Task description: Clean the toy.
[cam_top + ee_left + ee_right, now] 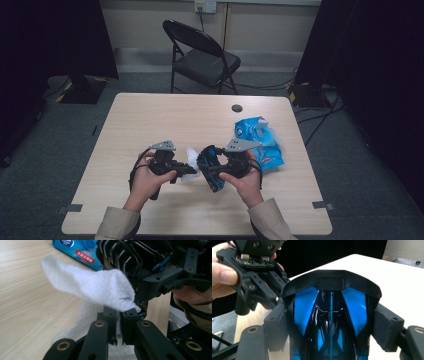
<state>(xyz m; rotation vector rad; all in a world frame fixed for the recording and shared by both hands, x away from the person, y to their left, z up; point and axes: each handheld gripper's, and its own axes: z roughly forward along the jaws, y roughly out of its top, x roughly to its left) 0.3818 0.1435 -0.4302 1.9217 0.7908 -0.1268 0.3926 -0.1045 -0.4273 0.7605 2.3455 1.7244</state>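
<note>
- The left gripper (119, 326) has its jaws pinched tight on a soft, fuzzy white wet wipe (100, 287); the cloth flops up and over in a limp fold.
- The right gripper (331, 322) clamps its jaws on the sides of a glossy black-and-blue angular plastic object (330, 315), hard-edged with shiny blue panels, held above the table just beside the wipe.
- A crinkly blue wipes packet (260, 140) lies on the pale wood-grain table (150, 120), just behind the right gripper.
</note>
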